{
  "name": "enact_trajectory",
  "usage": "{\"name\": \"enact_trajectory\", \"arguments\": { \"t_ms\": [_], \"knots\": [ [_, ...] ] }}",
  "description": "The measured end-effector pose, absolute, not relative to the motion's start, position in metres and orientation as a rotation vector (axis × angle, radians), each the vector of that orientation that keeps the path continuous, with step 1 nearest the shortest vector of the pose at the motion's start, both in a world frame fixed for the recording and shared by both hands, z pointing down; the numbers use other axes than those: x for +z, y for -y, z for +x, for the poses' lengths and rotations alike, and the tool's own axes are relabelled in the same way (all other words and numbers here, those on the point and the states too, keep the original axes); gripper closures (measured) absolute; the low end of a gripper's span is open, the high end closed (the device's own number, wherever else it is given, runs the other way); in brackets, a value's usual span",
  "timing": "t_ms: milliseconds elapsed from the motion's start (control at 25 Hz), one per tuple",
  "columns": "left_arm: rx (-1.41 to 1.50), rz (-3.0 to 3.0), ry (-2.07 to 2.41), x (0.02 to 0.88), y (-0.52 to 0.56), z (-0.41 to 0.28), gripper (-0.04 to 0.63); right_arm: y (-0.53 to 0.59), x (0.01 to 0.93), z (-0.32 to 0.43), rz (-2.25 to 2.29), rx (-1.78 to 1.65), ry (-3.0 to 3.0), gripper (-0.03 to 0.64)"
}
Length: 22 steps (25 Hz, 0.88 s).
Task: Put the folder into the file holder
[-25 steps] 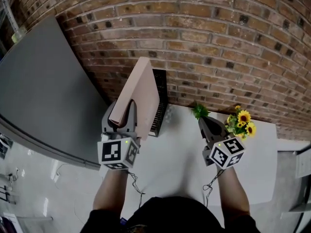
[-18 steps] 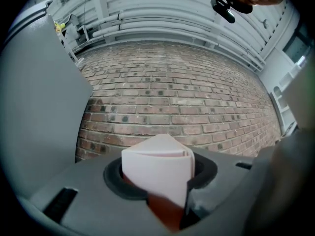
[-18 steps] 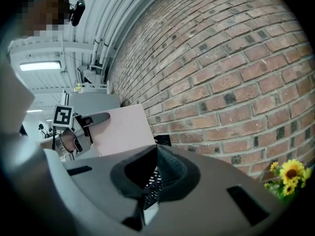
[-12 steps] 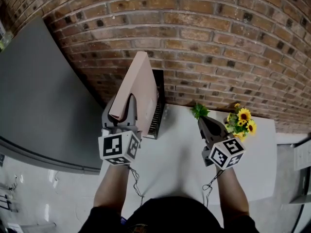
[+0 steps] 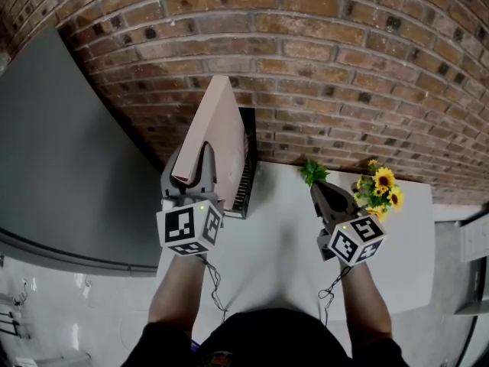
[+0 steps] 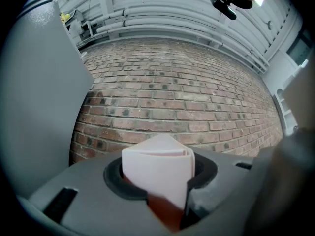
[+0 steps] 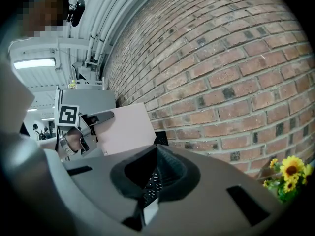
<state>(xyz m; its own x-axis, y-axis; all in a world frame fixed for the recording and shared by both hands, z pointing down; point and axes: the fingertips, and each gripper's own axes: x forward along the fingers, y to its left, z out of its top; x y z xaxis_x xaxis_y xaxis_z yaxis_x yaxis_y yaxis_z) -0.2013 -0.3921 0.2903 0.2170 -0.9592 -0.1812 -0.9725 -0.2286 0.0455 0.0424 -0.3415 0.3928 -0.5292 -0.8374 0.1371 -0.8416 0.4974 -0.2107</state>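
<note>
Folder [image 5: 218, 140] is pinched by the left gripper [image 5: 195, 170]. In the left gripper view the jaws are clamped on the pale pink edge, and you can see the layers of it sitting right between them. It's held up in the air, standing on edge and leaning away toward the brick wall [image 5: 344, 67], just left of the middle of the head view.

Right next to it, on its right side, is the black mesh file holder [image 5: 248, 159], parked at the back left corner of the white table [image 5: 283, 251], up against the wall. The folder overlaps the holder's left side from this angle, and I honestly can't tell if they touch.

The right gripper [image 5: 321, 192] is clenched with nothing in it. It hangs over the table right of center, and its view peeks at the mesh holder past the closed jaws. Just to its right there's a little bunch of sunflowers [image 5: 380, 191]. A big grey panel [image 5: 61, 167] fills the left side of the frame.
</note>
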Motion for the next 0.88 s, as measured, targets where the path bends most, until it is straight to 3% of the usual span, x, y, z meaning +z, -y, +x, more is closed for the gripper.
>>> {"name": "enact_trajectory", "arguments": {
  "t_ms": [880],
  "knots": [
    [0.288, -2.395, -1.938, 0.303, 0.402, -0.196, 0.426, 0.346, 0.406, 0.037, 1.538, 0.432, 2.677, 0.614]
  ]
}}
